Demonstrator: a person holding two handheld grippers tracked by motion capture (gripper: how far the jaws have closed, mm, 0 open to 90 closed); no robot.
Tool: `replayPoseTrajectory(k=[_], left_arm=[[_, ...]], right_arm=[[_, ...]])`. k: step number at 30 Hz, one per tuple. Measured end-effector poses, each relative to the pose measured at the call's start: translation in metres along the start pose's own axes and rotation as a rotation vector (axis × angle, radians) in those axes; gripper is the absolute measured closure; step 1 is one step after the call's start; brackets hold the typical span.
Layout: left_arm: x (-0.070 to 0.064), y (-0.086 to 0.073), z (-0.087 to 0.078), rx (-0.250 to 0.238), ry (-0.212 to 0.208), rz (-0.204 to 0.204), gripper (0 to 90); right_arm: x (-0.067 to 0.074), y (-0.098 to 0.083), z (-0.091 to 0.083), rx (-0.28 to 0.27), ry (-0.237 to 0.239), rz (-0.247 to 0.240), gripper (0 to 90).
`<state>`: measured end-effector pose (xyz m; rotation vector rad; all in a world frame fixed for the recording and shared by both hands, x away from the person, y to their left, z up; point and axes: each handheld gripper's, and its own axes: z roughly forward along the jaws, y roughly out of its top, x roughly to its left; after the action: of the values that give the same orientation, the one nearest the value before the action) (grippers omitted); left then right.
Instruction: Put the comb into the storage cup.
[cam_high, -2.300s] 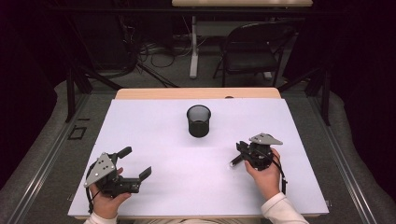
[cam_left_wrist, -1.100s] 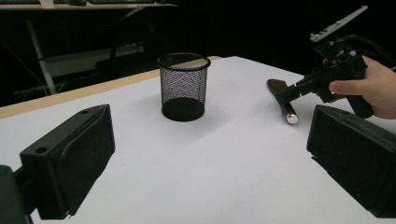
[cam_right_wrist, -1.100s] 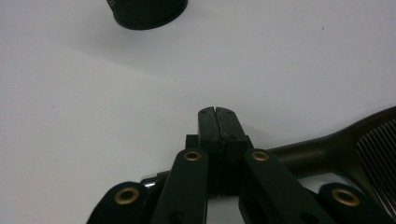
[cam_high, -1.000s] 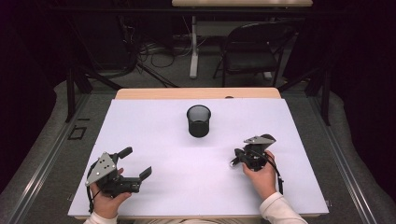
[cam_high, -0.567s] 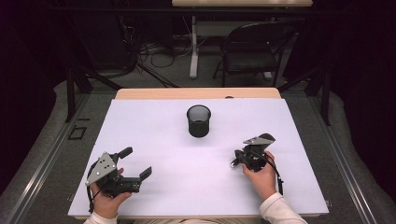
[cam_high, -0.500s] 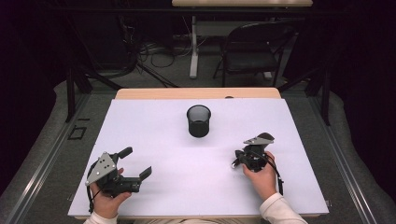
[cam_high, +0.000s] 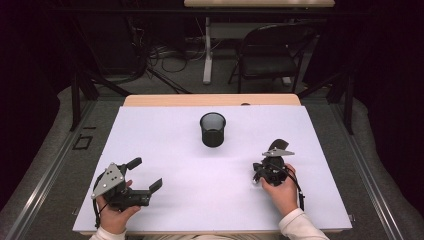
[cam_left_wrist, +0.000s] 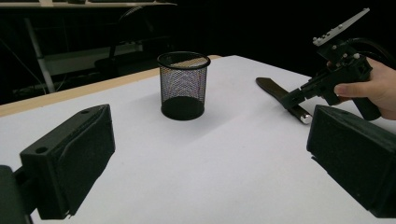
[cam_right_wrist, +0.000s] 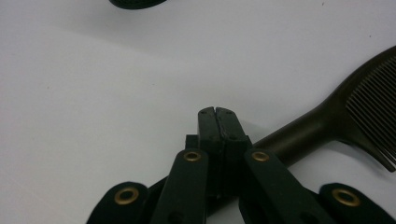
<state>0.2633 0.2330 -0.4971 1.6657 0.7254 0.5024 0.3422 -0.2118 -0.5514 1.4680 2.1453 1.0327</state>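
Hovering right tongs (cam_right_wrist: 215, 112) closed over comb (cam_right_wrist: 327, 114), mesh cup (cam_high: 213, 129) beyond

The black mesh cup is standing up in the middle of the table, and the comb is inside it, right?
Not quite. The mesh cup does stand upright mid-table, but it is empty. The comb lies flat on the table, off to the side of the cup, under the right gripper, whose jaws are shut. The left gripper view shows the empty cup and the comb lying apart from it.
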Motion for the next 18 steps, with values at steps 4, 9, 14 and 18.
replayPoseTrajectory(k=[4,9,14,18], left_arm=[[-0.0001,-0.0001,0.0001,-0.001,0.001,0.0,1.0],[-0.0002,-0.0001,0.0,-0.001,0.001,0.0,0.9],[-0.0003,-0.0002,0.0003,0.001,0.0,0.0,1.0],[-0.0004,-0.0002,0.0004,0.001,0.0,0.0,1.0]], right_arm=[[-0.0018,-0.0012,-0.0023,0.002,0.004,0.007,90.0],[-0.0042,-0.0027,-0.0045,0.006,0.003,0.016,90.0],[-0.008,-0.0044,-0.0083,0.013,0.003,0.027,90.0],[-0.0093,-0.0051,-0.0096,0.018,0.002,0.031,90.0]])
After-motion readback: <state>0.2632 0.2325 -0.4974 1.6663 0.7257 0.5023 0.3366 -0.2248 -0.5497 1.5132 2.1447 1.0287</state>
